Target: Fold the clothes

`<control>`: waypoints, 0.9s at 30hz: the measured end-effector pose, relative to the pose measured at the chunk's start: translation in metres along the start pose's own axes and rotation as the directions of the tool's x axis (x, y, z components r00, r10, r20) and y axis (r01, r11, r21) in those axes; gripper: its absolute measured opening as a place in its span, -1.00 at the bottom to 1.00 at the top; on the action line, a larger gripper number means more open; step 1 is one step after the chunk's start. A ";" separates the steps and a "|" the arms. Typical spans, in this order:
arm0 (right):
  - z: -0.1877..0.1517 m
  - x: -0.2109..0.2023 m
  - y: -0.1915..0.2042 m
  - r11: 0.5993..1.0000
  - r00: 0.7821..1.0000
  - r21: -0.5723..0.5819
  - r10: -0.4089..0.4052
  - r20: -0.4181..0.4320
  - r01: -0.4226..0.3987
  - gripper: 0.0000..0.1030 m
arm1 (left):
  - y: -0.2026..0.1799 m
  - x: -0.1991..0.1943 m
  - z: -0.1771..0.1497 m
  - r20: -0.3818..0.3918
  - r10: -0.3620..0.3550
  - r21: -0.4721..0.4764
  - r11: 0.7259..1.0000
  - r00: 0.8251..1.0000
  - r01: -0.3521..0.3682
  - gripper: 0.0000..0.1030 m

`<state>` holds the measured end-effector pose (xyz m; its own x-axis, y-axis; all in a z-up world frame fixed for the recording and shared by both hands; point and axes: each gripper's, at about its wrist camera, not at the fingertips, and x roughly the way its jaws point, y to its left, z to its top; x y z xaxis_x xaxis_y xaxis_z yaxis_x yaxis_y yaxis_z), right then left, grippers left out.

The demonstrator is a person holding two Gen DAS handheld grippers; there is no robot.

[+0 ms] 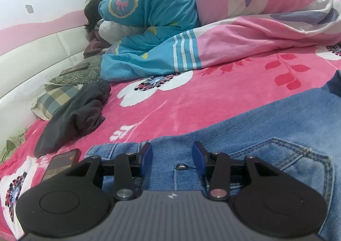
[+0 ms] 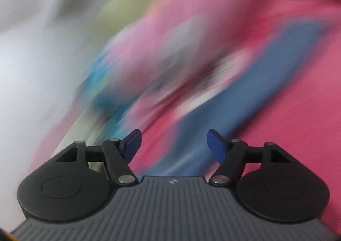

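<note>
Right now the left hand-held gripper (image 1: pixel 172 156) hovers jaws apart, holding nothing, directly over the jeans (image 1: pixel 245 134) waistband on the bed (image 1: pixel 181 100); legs run away up-right. Right hand-held gripper (image 2: pixel 172 145) is also spread and empty, view motion-blurred, so left is nearer.

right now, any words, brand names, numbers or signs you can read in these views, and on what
No readable words or numbers in either view.
Phone beside the jeans: screen lit, text too small and blurred to read.
Left claw body: a small white logo mark, no letters.
Right claw body: the same mark; the scene behind is motion-blurred.
</note>
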<state>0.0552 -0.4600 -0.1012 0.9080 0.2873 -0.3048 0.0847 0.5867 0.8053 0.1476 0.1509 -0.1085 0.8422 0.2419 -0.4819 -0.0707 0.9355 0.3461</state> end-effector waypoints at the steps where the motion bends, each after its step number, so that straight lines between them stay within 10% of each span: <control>1: 0.014 0.003 -0.018 0.994 0.994 0.042 -0.098 0.044 0.096 0.22 | 0.000 0.000 0.000 0.000 0.001 0.000 1.000 1.000 -0.001 -0.15; 6: 0.064 0.032 -0.079 0.906 0.905 0.201 -0.403 0.133 0.373 -0.01 | -0.001 0.000 -0.001 0.004 0.004 0.001 1.000 1.000 -0.005 -0.15; 8: 0.073 0.042 -0.089 0.901 0.898 0.237 -0.406 0.167 0.364 -0.20 | -0.002 0.000 -0.001 0.006 0.007 0.003 1.000 1.000 -0.007 -0.15; 10: 0.083 0.052 -0.091 0.892 0.884 0.230 -0.433 0.178 0.390 -0.83 | -0.001 -0.001 -0.001 0.007 0.008 0.004 1.000 1.000 -0.008 -0.15; 12: 0.087 0.058 -0.087 0.897 0.885 0.208 -0.428 0.181 0.391 -0.93 | -0.001 -0.001 -0.001 0.009 0.007 0.002 1.000 1.000 -0.007 -0.15; 27: 0.068 0.013 -0.041 0.781 0.750 -0.049 -0.579 0.319 0.623 -0.96 | -0.001 -0.002 -0.002 0.015 0.010 0.002 1.000 1.000 -0.010 -0.15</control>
<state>0.0912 -0.5317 -0.1039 0.7633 -0.3658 -0.5325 0.6117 0.6743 0.4137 0.1454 0.1500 -0.1097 0.8496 0.2470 -0.4661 -0.0776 0.9325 0.3526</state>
